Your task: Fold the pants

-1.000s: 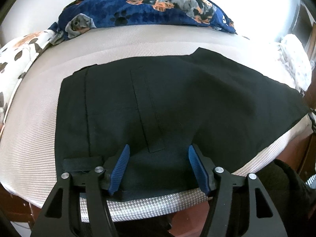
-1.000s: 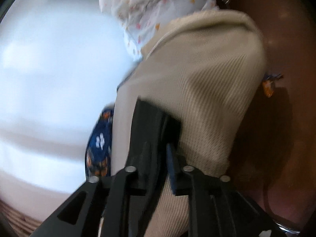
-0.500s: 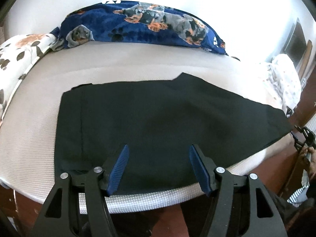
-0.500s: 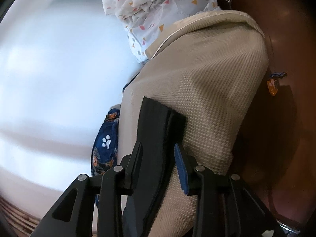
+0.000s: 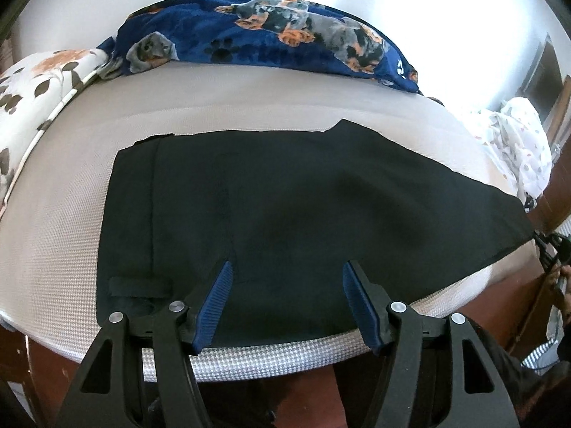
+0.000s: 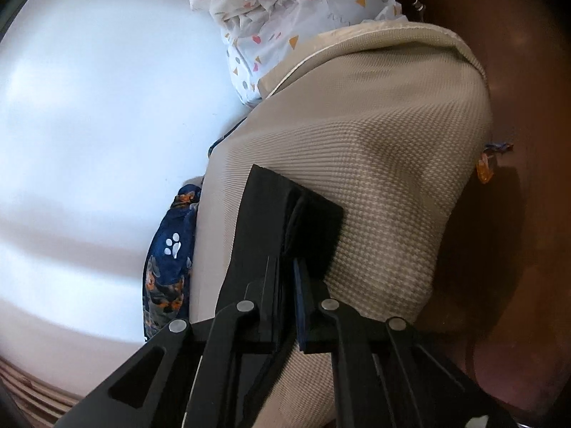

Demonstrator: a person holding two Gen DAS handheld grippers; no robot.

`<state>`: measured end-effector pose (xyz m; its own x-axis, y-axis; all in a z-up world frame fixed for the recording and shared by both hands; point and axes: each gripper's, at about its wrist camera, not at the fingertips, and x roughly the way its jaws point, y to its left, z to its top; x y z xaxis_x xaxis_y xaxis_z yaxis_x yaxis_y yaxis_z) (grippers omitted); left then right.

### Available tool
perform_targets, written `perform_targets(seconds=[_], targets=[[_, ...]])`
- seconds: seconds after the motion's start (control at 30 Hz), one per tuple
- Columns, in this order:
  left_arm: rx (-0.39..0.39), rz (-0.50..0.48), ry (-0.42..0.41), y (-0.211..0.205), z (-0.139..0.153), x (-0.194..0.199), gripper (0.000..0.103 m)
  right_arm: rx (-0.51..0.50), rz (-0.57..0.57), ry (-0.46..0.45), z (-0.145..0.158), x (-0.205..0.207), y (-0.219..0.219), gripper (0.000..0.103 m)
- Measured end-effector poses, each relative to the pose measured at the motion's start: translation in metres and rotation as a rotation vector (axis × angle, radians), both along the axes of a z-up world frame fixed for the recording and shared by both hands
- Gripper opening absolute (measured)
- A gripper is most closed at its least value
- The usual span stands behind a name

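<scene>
Black pants [image 5: 285, 214] lie flat on a beige mattress [image 5: 249, 100], waistband at the left, legs running to the right edge. My left gripper [image 5: 287, 278] is open, its blue pads over the near hem, touching nothing I can see. My right gripper [image 6: 289, 264] is shut on the leg end of the pants [image 6: 285, 210], at the mattress's [image 6: 374, 142] end. It also shows small at the right in the left wrist view, as the right gripper [image 5: 549, 246].
A navy dog-print pillow [image 5: 271, 35] lies along the far side, a leaf-print pillow [image 5: 32, 96] at the left. A white patterned cloth [image 5: 517, 135] is bunched at the right end. Brown bed frame and floor [image 6: 528, 214] lie beyond the mattress edge.
My right gripper has closed on the leg end of the pants, its jaws narrowing from half a second ago. My left gripper has drawn back from the hem.
</scene>
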<state>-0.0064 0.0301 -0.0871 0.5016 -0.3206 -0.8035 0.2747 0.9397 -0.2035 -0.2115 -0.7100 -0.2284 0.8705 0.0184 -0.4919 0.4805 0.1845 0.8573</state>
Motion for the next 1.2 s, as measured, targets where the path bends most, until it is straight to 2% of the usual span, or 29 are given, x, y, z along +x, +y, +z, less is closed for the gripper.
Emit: perform_targets(seconds=[0.13, 0.23, 0.33, 0.4, 0.5, 0.6, 0.67, 0.83, 0.93, 1.0, 1.03, 1.07, 1.13, 1.2], targets=[[-0.008, 0.008, -0.001, 0.002, 0.0, 0.001, 0.065, -0.016, 0.007, 0.053, -0.006, -0.007, 0.004, 0.008], [-0.004, 0.007, -0.001, 0.002, 0.001, 0.002, 0.065, -0.008, 0.013, -0.006, -0.007, -0.009, 0.001, 0.011], [-0.006, 0.008, -0.005, 0.002, 0.001, 0.002, 0.065, 0.029, -0.063, -0.044, -0.006, -0.021, -0.007, 0.014], [-0.008, 0.004, -0.007, 0.002, 0.0, 0.001, 0.065, 0.009, -0.078, -0.017, -0.002, -0.023, -0.012, 0.021], [-0.003, -0.004, 0.002, -0.001, -0.003, 0.001, 0.065, 0.019, -0.077, 0.005, -0.005, -0.022, -0.017, 0.026], [0.006, -0.014, 0.008, -0.004, -0.004, 0.001, 0.065, 0.02, -0.053, -0.01, -0.007, -0.012, -0.015, 0.028], [0.007, -0.016, 0.004, -0.005, -0.003, 0.0, 0.065, -0.005, -0.036, 0.031, -0.005, -0.003, -0.013, 0.03], [-0.002, -0.016, -0.001, -0.003, -0.001, 0.0, 0.065, 0.006, -0.085, 0.054, -0.005, -0.006, -0.014, 0.032], [-0.003, -0.014, 0.014, -0.003, -0.004, 0.001, 0.065, 0.0, -0.037, 0.024, -0.001, 0.001, -0.01, 0.046], [-0.004, -0.015, 0.024, -0.003, -0.005, 0.001, 0.065, -0.012, 0.015, -0.032, 0.005, 0.007, -0.005, 0.047], [-0.004, -0.015, 0.022, -0.003, -0.005, 0.001, 0.065, 0.001, 0.059, -0.097, 0.008, 0.013, 0.0, 0.047], [-0.002, -0.014, 0.019, -0.003, -0.005, 0.001, 0.065, -0.019, 0.075, -0.088, 0.011, 0.017, 0.002, 0.047], [-0.002, -0.016, 0.014, -0.003, -0.003, 0.001, 0.065, -0.08, 0.089, 0.042, 0.01, 0.028, 0.007, 0.048], [-0.002, -0.013, 0.005, -0.002, -0.002, 0.001, 0.065, -0.032, 0.062, -0.003, 0.003, 0.028, 0.005, 0.048]])
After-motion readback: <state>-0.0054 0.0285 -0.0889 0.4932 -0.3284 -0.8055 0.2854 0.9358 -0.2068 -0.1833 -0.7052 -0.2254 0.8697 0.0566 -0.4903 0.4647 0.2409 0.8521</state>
